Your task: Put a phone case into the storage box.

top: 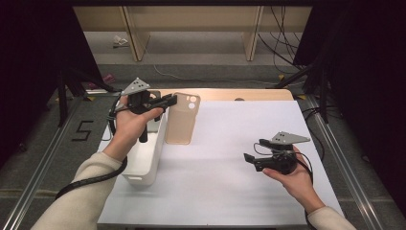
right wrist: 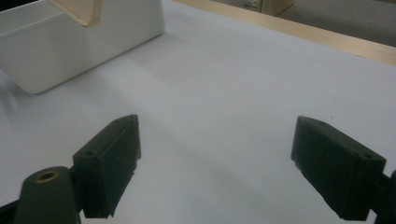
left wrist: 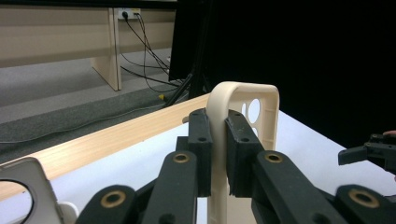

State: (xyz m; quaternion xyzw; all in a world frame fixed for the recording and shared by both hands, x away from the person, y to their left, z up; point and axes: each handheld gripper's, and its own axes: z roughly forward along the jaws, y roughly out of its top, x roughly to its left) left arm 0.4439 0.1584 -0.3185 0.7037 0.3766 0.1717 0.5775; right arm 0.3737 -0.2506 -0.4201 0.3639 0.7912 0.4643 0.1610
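now left gripper [left wrist: 218, 154] pinches smooth beige phone case [left wrist: 247, 105].

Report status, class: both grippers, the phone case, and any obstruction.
Left gripper shut on beige phone case, lifted beside white bin. Right gripper open, empty. Nothing in the way.

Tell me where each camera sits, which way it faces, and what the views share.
High view: fixed above the person's side, looking forward and down on the white table; both forearms and hands come in from the bottom.
Left gripper view: rides the left tool, looking along its jaws, which pinch the beige phone case by its edge.
Right gripper view: rides the right tool, looking low across the table between open jaws toward the white bin.
Shared: all three views show the phone case; the high view also shows the bin.
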